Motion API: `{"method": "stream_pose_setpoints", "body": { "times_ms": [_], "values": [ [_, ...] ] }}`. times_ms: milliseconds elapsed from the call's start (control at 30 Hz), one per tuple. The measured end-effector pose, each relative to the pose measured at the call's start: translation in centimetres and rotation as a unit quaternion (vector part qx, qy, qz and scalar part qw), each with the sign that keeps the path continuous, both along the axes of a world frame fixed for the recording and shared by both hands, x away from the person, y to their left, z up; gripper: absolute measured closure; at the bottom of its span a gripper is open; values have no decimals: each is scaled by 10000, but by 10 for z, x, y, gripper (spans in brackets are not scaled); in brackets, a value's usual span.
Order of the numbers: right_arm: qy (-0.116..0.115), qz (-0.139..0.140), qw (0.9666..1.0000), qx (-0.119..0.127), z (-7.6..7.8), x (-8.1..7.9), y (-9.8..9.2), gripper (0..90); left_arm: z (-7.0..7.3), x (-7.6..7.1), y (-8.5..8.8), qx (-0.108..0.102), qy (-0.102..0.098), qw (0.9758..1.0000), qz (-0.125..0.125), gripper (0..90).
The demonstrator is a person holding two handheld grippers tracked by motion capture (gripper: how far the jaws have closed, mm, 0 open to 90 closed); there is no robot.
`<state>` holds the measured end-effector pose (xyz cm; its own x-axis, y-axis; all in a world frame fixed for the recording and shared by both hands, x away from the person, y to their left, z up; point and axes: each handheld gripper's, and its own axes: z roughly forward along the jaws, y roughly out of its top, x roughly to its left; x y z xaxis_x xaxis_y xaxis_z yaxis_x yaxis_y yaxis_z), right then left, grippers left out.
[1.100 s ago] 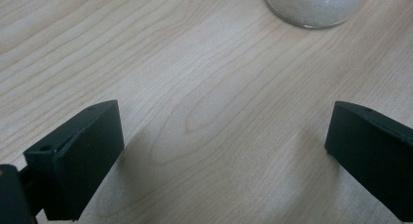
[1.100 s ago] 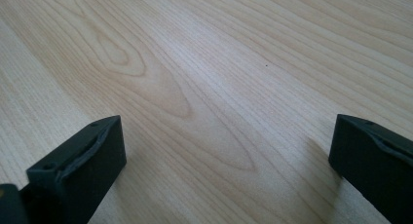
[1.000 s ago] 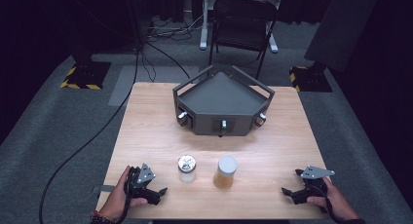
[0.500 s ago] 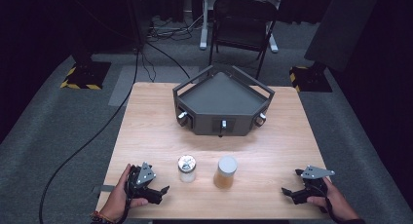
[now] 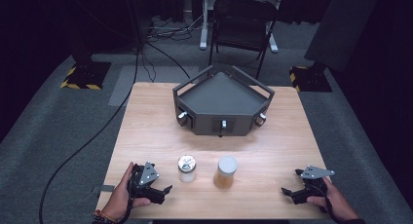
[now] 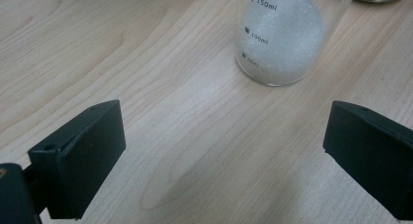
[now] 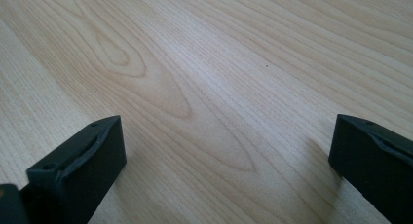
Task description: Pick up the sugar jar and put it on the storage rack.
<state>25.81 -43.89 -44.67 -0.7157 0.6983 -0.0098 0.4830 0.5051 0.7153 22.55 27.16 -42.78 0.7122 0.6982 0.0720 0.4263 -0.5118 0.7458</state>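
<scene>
Fingers (image 6: 83, 156) of my left gripper (image 5: 155, 190) stood apart; the upright white-bead jar (image 6: 285, 34) lay at one o'clock, nearer than to my right gripper (image 5: 292, 194), likewise apart.

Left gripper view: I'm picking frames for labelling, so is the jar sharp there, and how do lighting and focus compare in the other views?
Left gripper view: the jar is sharp enough to read its 150ml mark, and the jaws cast soft shadows. Right gripper view: even light, crisp wood grain on the table. High view: the table is bright, the surroundings dark, detail coarse.
</scene>
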Motion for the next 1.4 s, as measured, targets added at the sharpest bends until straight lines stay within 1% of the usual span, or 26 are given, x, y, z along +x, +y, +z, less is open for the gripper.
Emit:
{"method": "stream_pose_setpoints", "body": {
  "times_ms": [133, 233, 333, 467, 500, 567, 633, 700, 1000, 1033, 1167, 1233, 1300, 1400],
  "values": [
    [0, 1, 10000, 0, 0, 0, 0, 0, 1, 0, -1, -24, -45, 10000, -5, 14],
    [0, 1, 10000, 0, 0, 0, 0, 0, 2, 2, -1, -94, -12, 9999, -65, 13],
    [0, 1, 10000, 0, 0, 0, 0, 0, 3, 4, -5, -62, -3, 9999, -140, 14],
    [-1, 1, 10000, 0, 0, 0, 0, 0, 3, 5, -5, -163, -3, 9997, -164, 14],
    [1, 1, 10000, 0, 0, 0, 0, 0, 3, 4, -6, -221, -2, 9997, -133, 12],
    [0, 1, 10000, 0, 0, 0, 0, 0, 3, 3, -6, -245, -9, 9996, -113, 14],
    [0, 1, 10000, 0, 0, 0, 0, 0, 3, 3, -5, -339, -7, 9994, -99, 12],
    [0, 0, 10000, 0, 0, 0, 0, 0, 3, 3, -6, -375, -8, 9993, -92, 13],
    [-1, 1, 10000, -1, 0, 0, 0, 0, 4, 9, -14, -350, 40, 9992, -193, 12],
    [0, 1, 10000, -1, 0, 0, 0, 0, 5, 11, -17, -331, 69, 9991, -249, 13],
    [-1, 1, 10000, 0, 0, 0, 0, 0, 6, 14, -22, -283, 113, 9990, -337, 12],
    [0, 0, 10000, 0, 0, 0, 0, 0, 6, 14, -23, -281, 112, 9990, -339, 13],
    [-1, 1, 10000, 0, 0, 0, 0, 0, 6, 16, -23, -333, 129, 9989, -318, 13],
    [-1, 1, 10000, -1, 0, 0, 0, 0, 6, 17, -24, -351, 143, 9988, -323, 13]
  ]
}}
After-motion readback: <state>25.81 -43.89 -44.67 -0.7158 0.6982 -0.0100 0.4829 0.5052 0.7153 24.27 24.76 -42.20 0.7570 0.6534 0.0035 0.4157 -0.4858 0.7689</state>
